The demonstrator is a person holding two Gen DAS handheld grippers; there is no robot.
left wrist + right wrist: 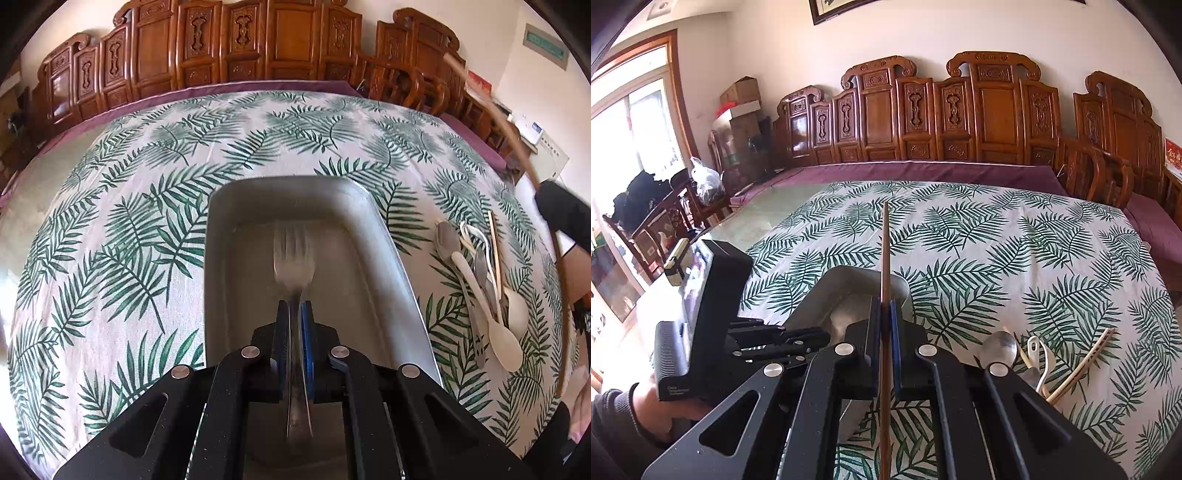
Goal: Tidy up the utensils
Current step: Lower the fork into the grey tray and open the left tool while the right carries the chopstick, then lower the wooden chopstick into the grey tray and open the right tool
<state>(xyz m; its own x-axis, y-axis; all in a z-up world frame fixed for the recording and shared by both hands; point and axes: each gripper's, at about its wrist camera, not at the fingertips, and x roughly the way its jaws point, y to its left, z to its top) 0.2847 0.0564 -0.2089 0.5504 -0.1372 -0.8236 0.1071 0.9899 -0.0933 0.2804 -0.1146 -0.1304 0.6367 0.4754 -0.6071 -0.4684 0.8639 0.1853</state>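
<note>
My left gripper (294, 306) is shut on a metal fork (293, 258) and holds it over the inside of a grey metal tray (384, 266), tines pointing away. My right gripper (885, 306) is shut on a brown wooden chopstick (885, 251) that points up and away, above the table to the right of the tray (820, 302). The left gripper's body (701, 317) shows at the tray's left in the right wrist view. A pile of utensils (480, 280) lies right of the tray: metal spoons, white plastic spoons and pale chopsticks; it also shows in the right wrist view (1034, 354).
The table carries a green fern-print cloth (147, 221) over a purple cover (923, 171). Carved wooden chairs (960, 110) line the far side. A long brown stick (517, 147) and my right arm (565, 218) show at the right edge. Boxes and bags (738, 110) stand far left.
</note>
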